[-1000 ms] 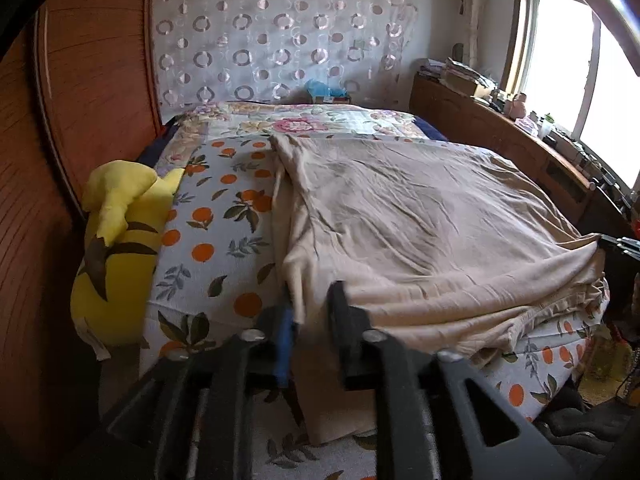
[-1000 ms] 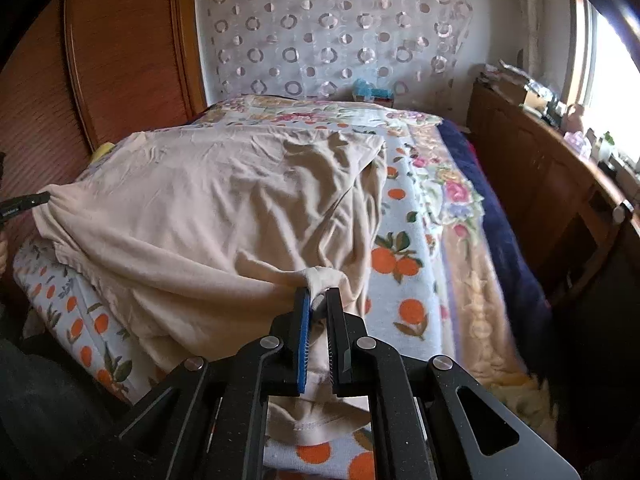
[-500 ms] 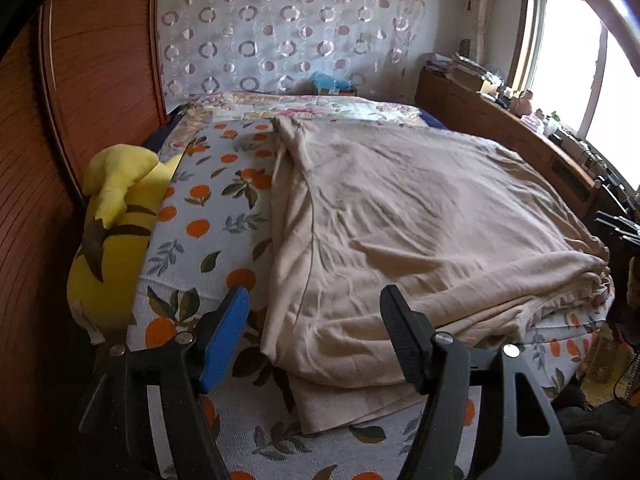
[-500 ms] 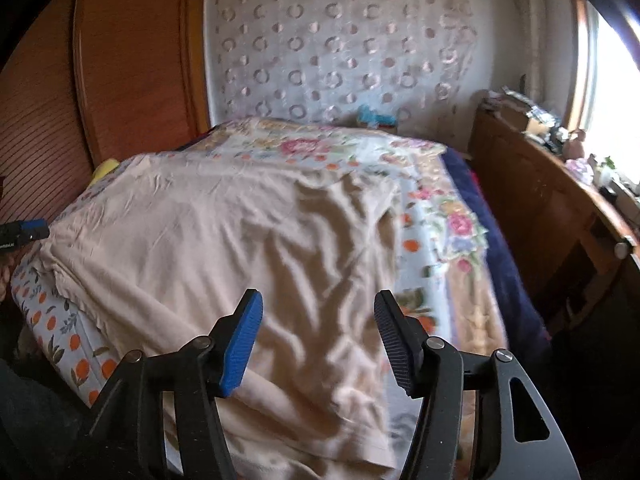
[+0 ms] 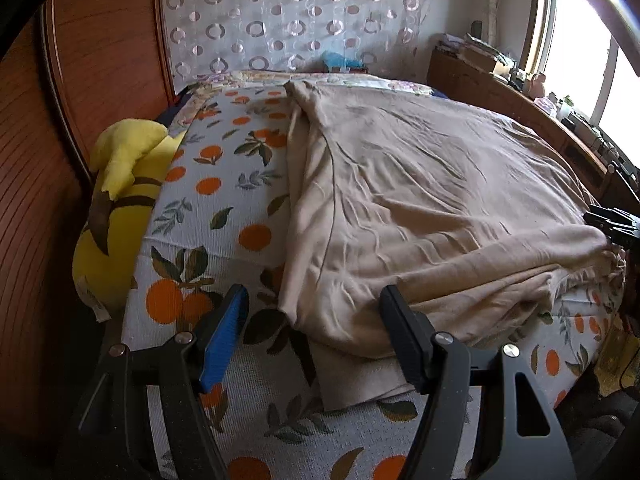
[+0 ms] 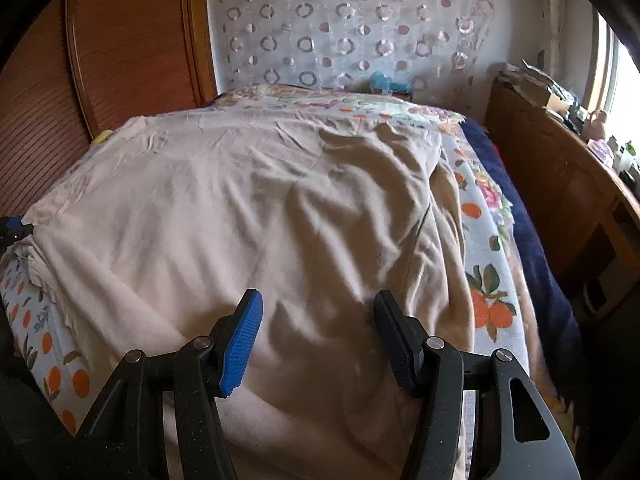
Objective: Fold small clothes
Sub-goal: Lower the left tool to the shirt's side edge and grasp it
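Both grippers have let go since the earlier frames: a second ago each one pinched a corner of the cloth (image 5: 420, 208), and now the cloth lies flat on the bed (image 5: 208, 208) with nothing between the jaws. Your left gripper (image 5: 312, 332) has its jaws well apart, and the near left corner of the cloth lies just behind them in the lower middle of the left wrist view. Your right gripper (image 6: 316, 336) also stands open, above the near edge of the cloth (image 6: 260, 208), and I see no pad pressing on the fabric.

The beige cloth fills the centre of both views, folded over once, with the lower layer showing under the near edge in the left view. A yellow plush (image 5: 116, 208) sits at the left of that frame, well apart from the cloth.

I judge that one fold is just finished and released, so the step in hand is to prepare the next fold. For this you need to choose two new corners or edge points, bring each open gripper down to the fabric, and close on all layers together. Be careful that the bedcover with the oranges is not taken with it.
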A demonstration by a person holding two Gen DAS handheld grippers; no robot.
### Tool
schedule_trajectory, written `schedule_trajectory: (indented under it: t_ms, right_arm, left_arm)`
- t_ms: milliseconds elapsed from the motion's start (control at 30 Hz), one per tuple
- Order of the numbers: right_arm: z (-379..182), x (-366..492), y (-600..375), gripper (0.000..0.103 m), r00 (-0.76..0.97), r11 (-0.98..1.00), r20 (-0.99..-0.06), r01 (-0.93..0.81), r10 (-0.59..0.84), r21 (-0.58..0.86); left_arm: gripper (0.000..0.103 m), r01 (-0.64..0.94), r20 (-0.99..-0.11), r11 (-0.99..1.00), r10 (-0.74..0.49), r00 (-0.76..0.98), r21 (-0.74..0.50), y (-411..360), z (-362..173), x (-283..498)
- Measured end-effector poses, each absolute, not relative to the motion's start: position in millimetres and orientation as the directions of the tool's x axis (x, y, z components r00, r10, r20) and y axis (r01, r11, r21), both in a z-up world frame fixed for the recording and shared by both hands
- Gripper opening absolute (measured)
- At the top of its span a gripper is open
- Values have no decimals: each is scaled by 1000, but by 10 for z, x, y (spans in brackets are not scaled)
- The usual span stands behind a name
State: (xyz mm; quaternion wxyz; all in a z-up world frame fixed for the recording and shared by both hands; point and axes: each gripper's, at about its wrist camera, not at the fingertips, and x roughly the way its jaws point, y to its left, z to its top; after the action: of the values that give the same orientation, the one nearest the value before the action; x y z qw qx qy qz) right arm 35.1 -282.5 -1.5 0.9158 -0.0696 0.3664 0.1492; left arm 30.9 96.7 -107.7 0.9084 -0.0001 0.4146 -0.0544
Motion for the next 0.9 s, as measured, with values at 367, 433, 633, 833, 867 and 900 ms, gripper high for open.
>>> schedule_trajectory:
  t_ms: [367, 433, 633, 833, 867, 900]
  right_arm:
    - [0, 315, -2807, 62, 698, 948, -686, -316, 205, -38]
    - [-14, 292, -2814, 62, 706, 950, -678, -312, 205, -37]
    - [-34, 278, -2845, 63, 710, 949, -672, -313, 211, -33]
    - [-33, 268, -2865, 63, 711, 949, -670, -315, 213, -32]
    - [-35, 266, -2867, 63, 711, 949, -670, -315, 213, -32]
    - [-33, 268, -2866, 63, 711, 948, -670, -315, 213, -32]
  left_arm:
    - [64, 92, -739, 993, -112, 664, -68, 917, -1077, 130]
    - [55, 94, -738, 993, -116, 665, -71, 898, -1074, 104]
    - [44, 105, -735, 991, -132, 665, -83, 824, -1071, 93]
    - [37, 111, -718, 992, -119, 686, -59, 812, -1095, 100]
    - [35, 107, -716, 992, -119, 688, -62, 827, -1095, 102]
    - [32, 105, -715, 992, -119, 689, -65, 852, -1094, 107]
